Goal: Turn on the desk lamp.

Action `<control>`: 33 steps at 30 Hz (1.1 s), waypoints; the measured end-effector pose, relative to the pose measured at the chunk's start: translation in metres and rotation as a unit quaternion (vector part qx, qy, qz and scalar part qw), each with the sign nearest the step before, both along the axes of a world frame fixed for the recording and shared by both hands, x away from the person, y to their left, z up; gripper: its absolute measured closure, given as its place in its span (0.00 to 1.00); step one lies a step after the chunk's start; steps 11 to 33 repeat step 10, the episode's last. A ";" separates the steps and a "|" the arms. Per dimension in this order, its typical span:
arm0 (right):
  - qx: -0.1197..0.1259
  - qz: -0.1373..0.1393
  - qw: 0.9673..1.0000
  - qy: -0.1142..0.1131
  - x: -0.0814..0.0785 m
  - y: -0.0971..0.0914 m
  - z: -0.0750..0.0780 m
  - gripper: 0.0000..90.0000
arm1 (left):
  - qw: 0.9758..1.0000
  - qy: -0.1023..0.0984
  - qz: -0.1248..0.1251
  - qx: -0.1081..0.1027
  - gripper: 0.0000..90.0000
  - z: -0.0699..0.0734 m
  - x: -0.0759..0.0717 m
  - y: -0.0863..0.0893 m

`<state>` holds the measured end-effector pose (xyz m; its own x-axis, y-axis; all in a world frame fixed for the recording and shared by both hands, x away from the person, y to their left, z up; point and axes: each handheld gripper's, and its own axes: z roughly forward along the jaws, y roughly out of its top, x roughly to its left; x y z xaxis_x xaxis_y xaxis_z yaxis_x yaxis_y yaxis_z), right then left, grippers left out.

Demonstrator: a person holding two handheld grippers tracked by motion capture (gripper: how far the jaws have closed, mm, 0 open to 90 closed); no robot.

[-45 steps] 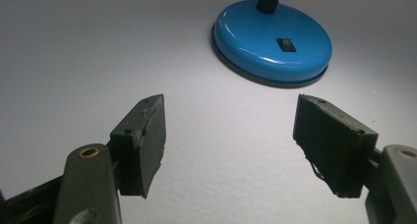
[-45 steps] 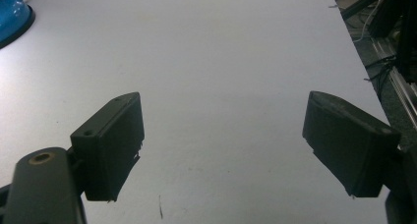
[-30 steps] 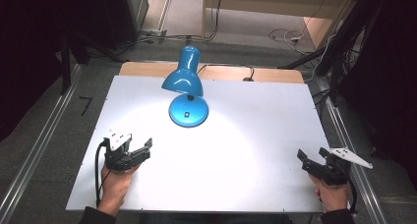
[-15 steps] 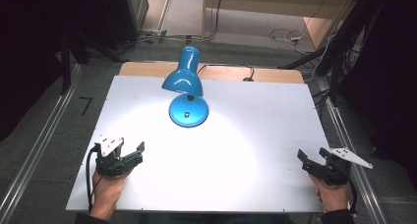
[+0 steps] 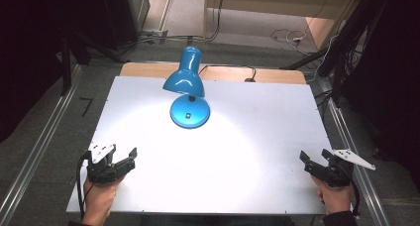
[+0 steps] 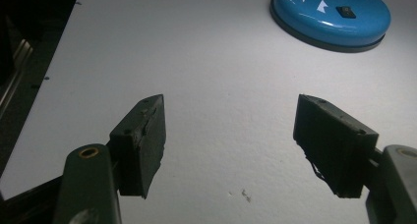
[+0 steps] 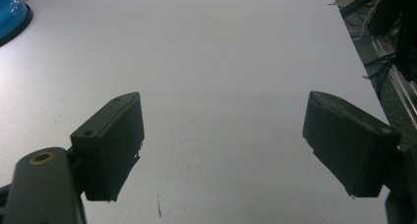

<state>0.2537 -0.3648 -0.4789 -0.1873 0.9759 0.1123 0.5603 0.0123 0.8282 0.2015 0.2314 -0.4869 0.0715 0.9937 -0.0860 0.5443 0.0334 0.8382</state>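
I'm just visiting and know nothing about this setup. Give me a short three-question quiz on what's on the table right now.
1. True or false: the left gripper holds something.
2. Which part of the glossy blue metal desk lamp rests on the white table: A) round base, B) shade, C) plug?
3. Fill in: the lamp's light falls on the table's ____.

Key:
1. False; its jaws stand apart over bare table, like the right gripper's.
2. A, the round base.
3. Middle, in front of the base.
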 end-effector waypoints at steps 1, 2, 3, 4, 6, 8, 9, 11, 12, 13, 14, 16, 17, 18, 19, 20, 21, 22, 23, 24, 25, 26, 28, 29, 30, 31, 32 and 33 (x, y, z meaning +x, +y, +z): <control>0.000 0.000 1.000 0.000 0.000 0.000 0.000 0.16 | 1.000 0.002 0.000 0.000 0.32 0.000 -0.001 0.000; 0.000 0.000 1.000 0.000 0.000 0.000 0.000 0.16 | 1.000 0.003 0.000 0.000 0.32 -0.001 -0.002 0.001; -0.001 0.000 1.000 0.000 0.000 0.000 0.000 0.16 | 1.000 0.005 -0.001 0.002 0.32 -0.002 -0.002 0.001; 0.000 -0.001 1.000 0.000 0.000 0.000 0.000 0.16 | 1.000 0.005 0.000 0.001 0.32 -0.002 -0.003 0.001; 0.000 -0.002 1.000 0.000 0.000 -0.001 0.000 0.16 | 1.000 0.005 0.001 0.000 0.32 -0.003 -0.004 0.001; -0.002 -0.001 1.000 0.001 0.000 -0.002 -0.001 0.16 | 1.000 0.008 0.000 0.000 0.30 -0.003 -0.004 0.002; -0.003 -0.002 1.000 0.003 0.000 -0.002 -0.002 0.16 | 1.000 0.008 0.000 -0.002 0.30 -0.004 -0.004 0.003; -0.011 -0.001 1.000 0.015 0.003 -0.003 -0.006 0.16 | 1.000 0.008 0.001 -0.004 0.30 -0.004 -0.004 0.003; -0.011 -0.001 1.000 0.015 0.003 -0.003 -0.006 0.16 | 1.000 0.008 0.001 -0.004 0.30 -0.004 -0.004 0.003; -0.011 -0.001 1.000 0.015 0.003 -0.003 -0.006 0.16 | 1.000 0.008 0.001 -0.004 0.30 -0.004 -0.004 0.003; -0.011 -0.001 1.000 0.015 0.003 -0.003 -0.006 0.16 | 1.000 0.008 0.001 -0.004 0.30 -0.004 -0.004 0.003; -0.011 -0.001 1.000 0.015 0.003 -0.003 -0.006 0.16 | 1.000 0.008 0.001 -0.004 0.30 -0.004 -0.004 0.003; -0.011 -0.001 1.000 0.015 0.003 -0.003 -0.006 0.16 | 1.000 0.008 0.001 -0.004 0.30 -0.004 -0.004 0.003; -0.011 -0.001 1.000 0.015 0.003 -0.003 -0.006 0.16 | 1.000 0.008 0.001 -0.004 0.30 -0.004 -0.004 0.003; -0.011 -0.001 1.000 0.015 0.003 -0.003 -0.006 0.16 | 1.000 0.008 0.001 -0.004 0.30 -0.004 -0.004 0.003; -0.011 -0.001 1.000 0.015 0.003 -0.003 -0.006 0.16 | 1.000 0.008 0.001 -0.004 0.30 -0.004 -0.004 0.003; -0.011 -0.001 1.000 0.015 0.003 -0.003 -0.006 0.16 | 1.000 0.008 0.001 -0.004 0.30 -0.004 -0.004 0.003; -0.011 -0.001 1.000 0.015 0.003 -0.003 -0.006 0.16 | 1.000 0.008 0.001 -0.004 0.30 -0.004 -0.004 0.003; -0.011 -0.001 1.000 0.015 0.003 -0.003 -0.006 0.16 | 1.000 0.008 0.001 -0.004 0.30 -0.004 -0.004 0.003; -0.011 -0.001 1.000 0.015 0.003 -0.003 -0.006 0.16 | 1.000 0.008 0.001 -0.004 0.30 -0.004 -0.004 0.003; -0.011 -0.001 1.000 0.015 0.003 -0.003 -0.006 0.16 | 1.000 0.008 0.001 -0.004 0.30 -0.004 -0.004 0.003; -0.011 -0.001 1.000 0.015 0.003 -0.003 -0.006 0.16 | 1.000 0.008 0.001 -0.004 0.30 -0.004 -0.004 0.003; -0.011 -0.001 1.000 0.015 0.003 -0.003 -0.006 0.16 | 1.000 0.008 0.001 -0.004 0.30 -0.004 -0.004 0.003; -0.011 -0.001 1.000 0.015 0.003 -0.003 -0.006 0.16 | 1.000 0.008 0.001 -0.004 0.30 -0.004 -0.004 0.003; -0.011 -0.001 1.000 0.015 0.003 -0.003 -0.006 0.16 | 1.000 0.008 0.001 -0.004 0.30 -0.004 -0.004 0.003; -0.011 -0.001 1.000 0.015 0.003 -0.003 -0.006 0.16 | 1.000 0.008 0.001 -0.004 0.30 -0.004 -0.004 0.003; -0.011 -0.001 1.000 0.015 0.003 -0.003 -0.006 0.16 | 1.000 0.008 0.001 -0.004 0.30 -0.004 -0.004 0.003; -0.011 -0.001 1.000 0.015 0.003 -0.003 -0.006 0.16 | 1.000 0.008 0.001 -0.004 0.30 -0.004 -0.004 0.003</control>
